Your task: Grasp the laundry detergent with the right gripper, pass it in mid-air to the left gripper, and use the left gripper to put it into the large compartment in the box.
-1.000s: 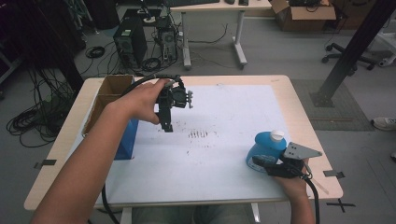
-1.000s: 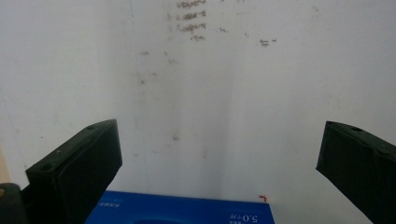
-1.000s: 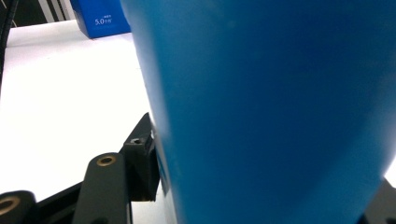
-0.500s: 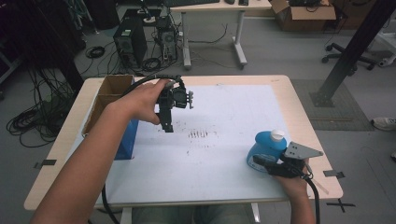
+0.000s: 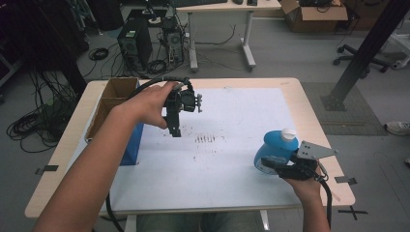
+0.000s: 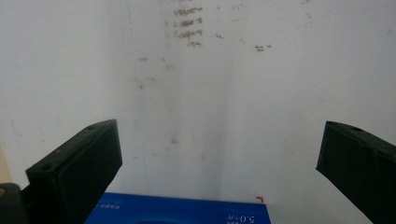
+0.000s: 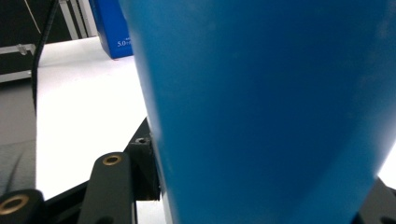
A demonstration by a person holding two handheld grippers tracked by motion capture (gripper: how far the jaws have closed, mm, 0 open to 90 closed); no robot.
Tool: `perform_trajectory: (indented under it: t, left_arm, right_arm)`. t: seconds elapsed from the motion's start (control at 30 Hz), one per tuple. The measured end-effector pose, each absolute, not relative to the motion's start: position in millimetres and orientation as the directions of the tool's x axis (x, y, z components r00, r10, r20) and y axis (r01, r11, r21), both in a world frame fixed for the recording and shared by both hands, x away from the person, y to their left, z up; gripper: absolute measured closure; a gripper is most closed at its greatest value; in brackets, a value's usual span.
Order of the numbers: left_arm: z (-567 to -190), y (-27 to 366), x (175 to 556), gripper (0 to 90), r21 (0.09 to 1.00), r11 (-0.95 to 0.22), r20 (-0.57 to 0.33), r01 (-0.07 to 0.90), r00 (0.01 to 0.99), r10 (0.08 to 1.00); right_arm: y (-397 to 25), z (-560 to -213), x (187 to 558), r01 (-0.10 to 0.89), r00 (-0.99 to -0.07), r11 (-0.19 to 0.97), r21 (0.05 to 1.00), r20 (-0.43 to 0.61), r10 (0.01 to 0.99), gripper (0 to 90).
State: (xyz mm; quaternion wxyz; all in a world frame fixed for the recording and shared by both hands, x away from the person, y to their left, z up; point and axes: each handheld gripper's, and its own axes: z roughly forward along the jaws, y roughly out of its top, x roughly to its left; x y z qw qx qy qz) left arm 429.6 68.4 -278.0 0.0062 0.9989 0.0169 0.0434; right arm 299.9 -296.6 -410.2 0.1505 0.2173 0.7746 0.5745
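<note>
— Blue bottle (image 5: 272, 151) with the white cap sits near the right edge of the table (image 5: 67, 145), close to the front corner. Do we have it yet?

— We think so. Our right gripper (image 5: 270, 165) is closed around its lower part, and in the right gripper view the blue side (image 7: 261, 102) sits right between the jaws.

— What about our left gripper (image 5: 175, 129)?

— It hangs above the white sheet (image 5: 241, 116), near the grey smudges (image 5: 205, 139). Its jaws are wide open and hold nothing. Beside it, at the left edge, are a blue box (image 5: 134, 145) and a cardboard box (image 5: 113, 99).

— How do we do this part well?

— We should squeeze the bottle firmly but not crush it, and keep it upright so it can't tip or slip. We should lift slowly. The bottle is round and smooth, so it might slide.
</note>
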Motion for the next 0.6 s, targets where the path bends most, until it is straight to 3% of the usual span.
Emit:
perform_trajectory:
  t: [0.6]
  left_arm:
    - [-261.0,68.0,426.2,0.4,0.039,-0.999,0.077,0.030,0.997,0.033]
  right_arm:
    - [-271.1,-378.5,304.6,0.131,-0.894,0.267,0.955,-0.003,0.448,44.2]
